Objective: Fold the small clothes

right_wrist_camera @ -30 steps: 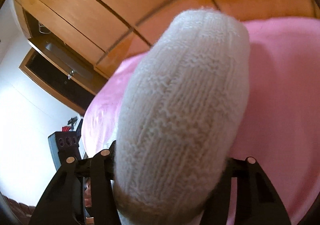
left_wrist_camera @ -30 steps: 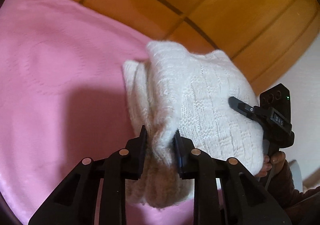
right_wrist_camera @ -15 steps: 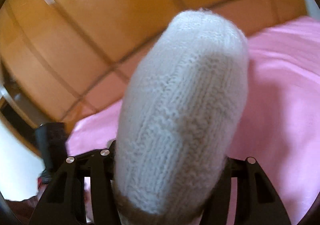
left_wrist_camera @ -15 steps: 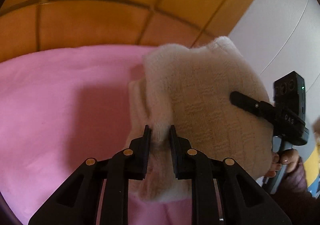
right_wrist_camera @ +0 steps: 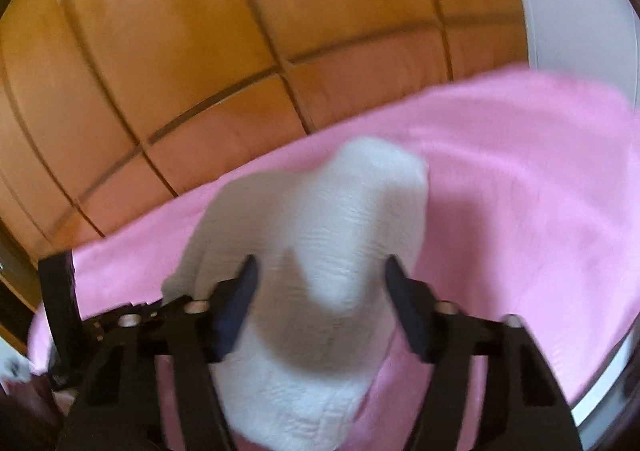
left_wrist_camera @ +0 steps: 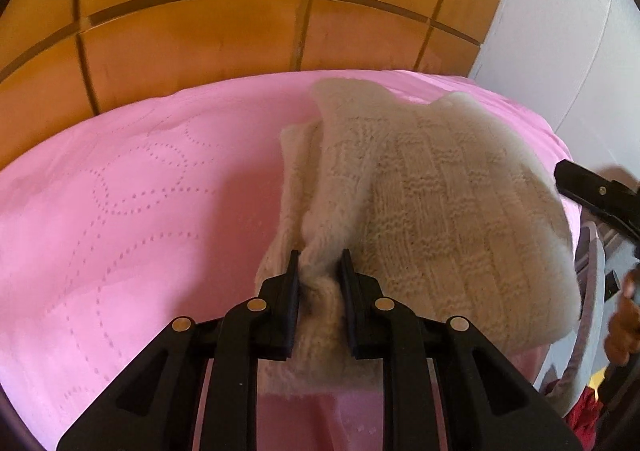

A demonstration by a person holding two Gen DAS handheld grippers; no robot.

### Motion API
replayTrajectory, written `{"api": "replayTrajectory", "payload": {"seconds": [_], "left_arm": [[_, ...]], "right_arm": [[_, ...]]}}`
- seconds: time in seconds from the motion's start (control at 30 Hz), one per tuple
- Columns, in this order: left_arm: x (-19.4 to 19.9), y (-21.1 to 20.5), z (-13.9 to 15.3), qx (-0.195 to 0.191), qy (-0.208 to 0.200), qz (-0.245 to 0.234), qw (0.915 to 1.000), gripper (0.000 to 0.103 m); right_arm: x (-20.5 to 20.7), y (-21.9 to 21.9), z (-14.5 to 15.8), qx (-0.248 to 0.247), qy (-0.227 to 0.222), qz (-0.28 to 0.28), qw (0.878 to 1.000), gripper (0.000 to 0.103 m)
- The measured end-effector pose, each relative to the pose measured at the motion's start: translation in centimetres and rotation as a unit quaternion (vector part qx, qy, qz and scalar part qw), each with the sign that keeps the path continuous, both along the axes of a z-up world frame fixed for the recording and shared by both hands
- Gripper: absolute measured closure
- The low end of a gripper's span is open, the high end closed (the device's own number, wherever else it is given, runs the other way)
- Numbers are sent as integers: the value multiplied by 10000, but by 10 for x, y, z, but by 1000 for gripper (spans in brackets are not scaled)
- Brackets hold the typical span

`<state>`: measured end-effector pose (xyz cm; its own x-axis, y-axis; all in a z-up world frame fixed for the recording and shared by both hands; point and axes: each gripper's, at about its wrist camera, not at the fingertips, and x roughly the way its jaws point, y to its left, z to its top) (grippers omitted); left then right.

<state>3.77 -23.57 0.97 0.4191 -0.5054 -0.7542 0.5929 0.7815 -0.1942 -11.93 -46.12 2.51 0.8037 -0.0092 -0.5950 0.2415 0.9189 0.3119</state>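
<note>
Jaws clamping cream knit (left_wrist_camera: 440, 203); pink quilt (left_wrist_camera: 120, 211) beneath

My right gripper (right_wrist_camera: 320, 283) has its jaws closing around the white knit garment (right_wrist_camera: 320, 235) above the pink bedcover (right_wrist_camera: 520, 179).

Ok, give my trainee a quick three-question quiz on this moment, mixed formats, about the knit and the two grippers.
1. True or false: the left gripper pinches a bunched fold of the cream knit garment.
2. Multiple choice: the surface beneath the garment is A) a bare wooden table, B) a pink quilted cover, C) a grey carpet.
3. Short answer: in the right wrist view, what sits between the fingers of the right gripper?

Key:
1. True; the pads press on a narrow ridge of knit.
2. B.
3. The same knit garment, a thick bundle; the jaws are closing, and the blur hides whether the pads press on it.
</note>
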Motion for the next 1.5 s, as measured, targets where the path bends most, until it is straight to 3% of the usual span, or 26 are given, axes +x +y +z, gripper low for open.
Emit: {"api": "replayTrajectory", "payload": {"seconds": [0.17,0.23,0.33,0.4,0.47,0.53,0.6,0.87,0.9,0.93,1.13,1.23,1.43,1.5], "left_arm": [[8,7,-5,49,95,257,9996,85],[6,16,-4,61,89,358,9993,85],[7,23,-6,35,135,478,9988,85],[5,25,-4,16,143,478,9988,85],[2,27,1,70,60,547,9985,73],[-4,35,10,-50,16,594,9982,61],[-10,44,19,-113,-141,687,9975,56],[-31,72,41,-274,-386,946,9944,55],[-34,75,44,-288,-402,970,9941,48],[-36,78,46,-320,-431,1007,9935,41],[-53,91,56,-320,-660,1217,9899,36],[-63,97,59,-299,-757,1310,9880,26],[-77,104,59,-278,-780,1417,9864,26],[-82,108,59,-212,-834,1468,9854,21]], "right_arm": [[55,39,-38,-523,681,175,9962,51],[67,51,-44,-977,744,152,9923,51],[71,55,-41,-1005,803,189,9915,51],[64,56,-43,-1123,810,182,9902,50],[64,62,-38,-1231,813,120,9890,49],[64,60,-34,-1170,759,-4,9902,44],[62,63,-28,-1085,675,-67,9918,29],[25,93,-12,-1160,622,-468,9902,10],[22,96,-10,-1153,631,-547,9898,9],[15,101,-8,-1127,622,-632,9897,8],[-13,117,-1,-1032,526,-1047,9877,3],[-23,123,3,-1040,527,-1214,9857,2],[-37,137,4,-1099,528,-1395,9827,2],[-42,144,3,-1172,508,-1447,9812,2]]}}
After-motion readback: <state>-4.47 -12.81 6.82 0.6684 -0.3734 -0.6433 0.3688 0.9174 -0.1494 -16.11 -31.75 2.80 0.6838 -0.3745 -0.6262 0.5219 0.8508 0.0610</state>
